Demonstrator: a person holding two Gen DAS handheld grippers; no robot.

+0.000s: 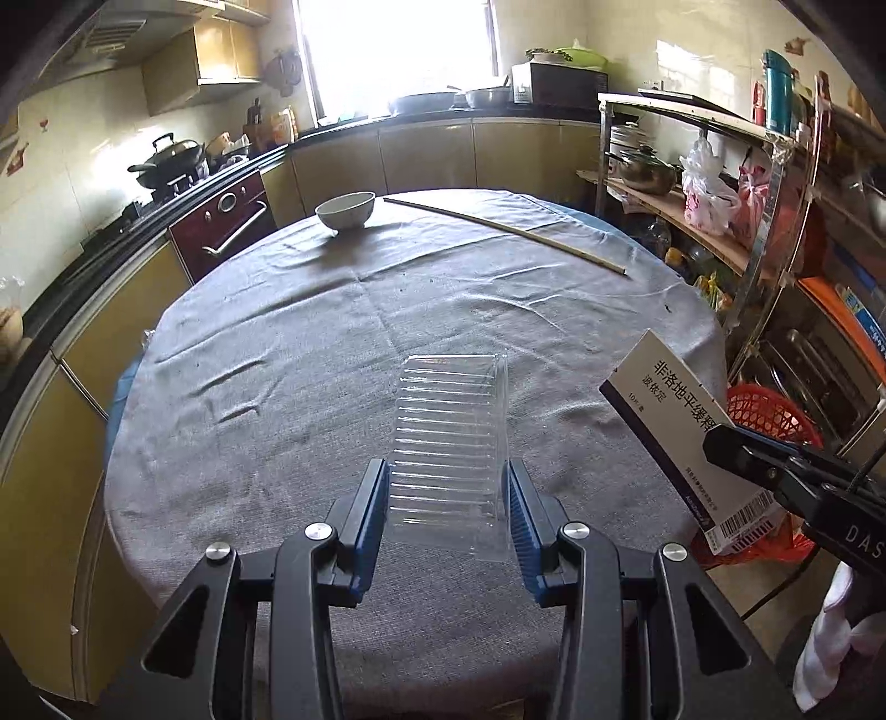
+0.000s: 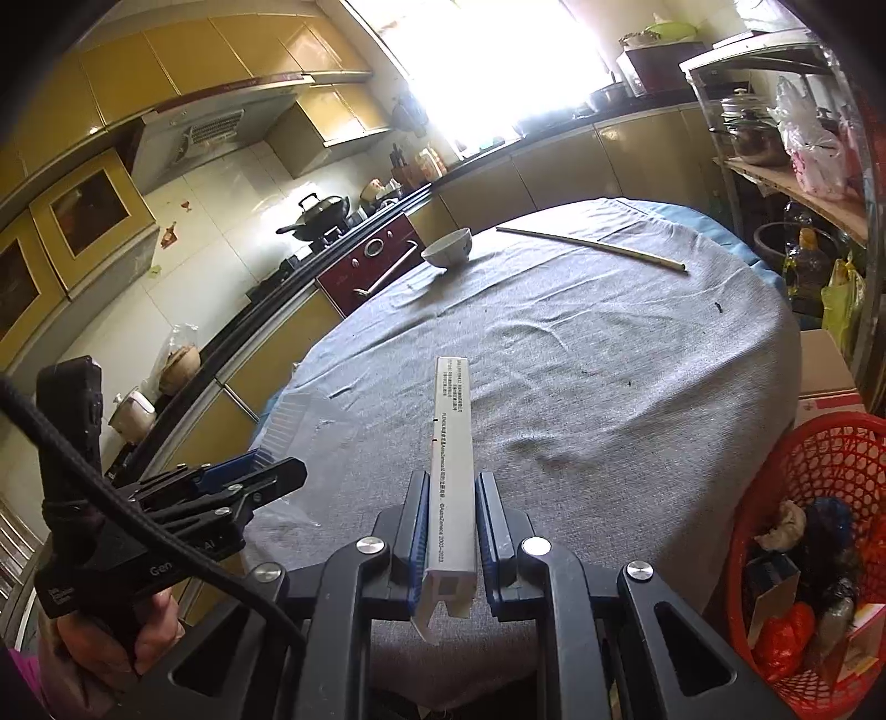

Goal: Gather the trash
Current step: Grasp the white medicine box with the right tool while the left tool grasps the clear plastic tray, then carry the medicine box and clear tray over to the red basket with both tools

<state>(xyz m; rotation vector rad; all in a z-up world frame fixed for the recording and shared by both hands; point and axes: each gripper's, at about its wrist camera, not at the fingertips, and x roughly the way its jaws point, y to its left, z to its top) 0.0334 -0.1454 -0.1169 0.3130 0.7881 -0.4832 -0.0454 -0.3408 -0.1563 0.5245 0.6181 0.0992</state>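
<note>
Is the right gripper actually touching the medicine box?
Touching. The right wrist view shows the right gripper with both blue pads pressed flat against the sides of the medicine box, no gap either side.

Both cameras sit low at the near edge of the table (image 1: 277, 332), facing the window (image 1: 387, 50); both views share the bowl (image 2: 448, 247) beyond.

Both tongs are black plastic frames with triangular cut-outs, round silver screws at the joints and ribbed blue pads on the fingers. The left tongs (image 2: 260, 471) carry white lettering and a braided black cable (image 2: 138, 526); bare skin of the left hand (image 2: 149, 642) shows below. The right tongs (image 1: 714, 437) show white letters "DAS".
</note>
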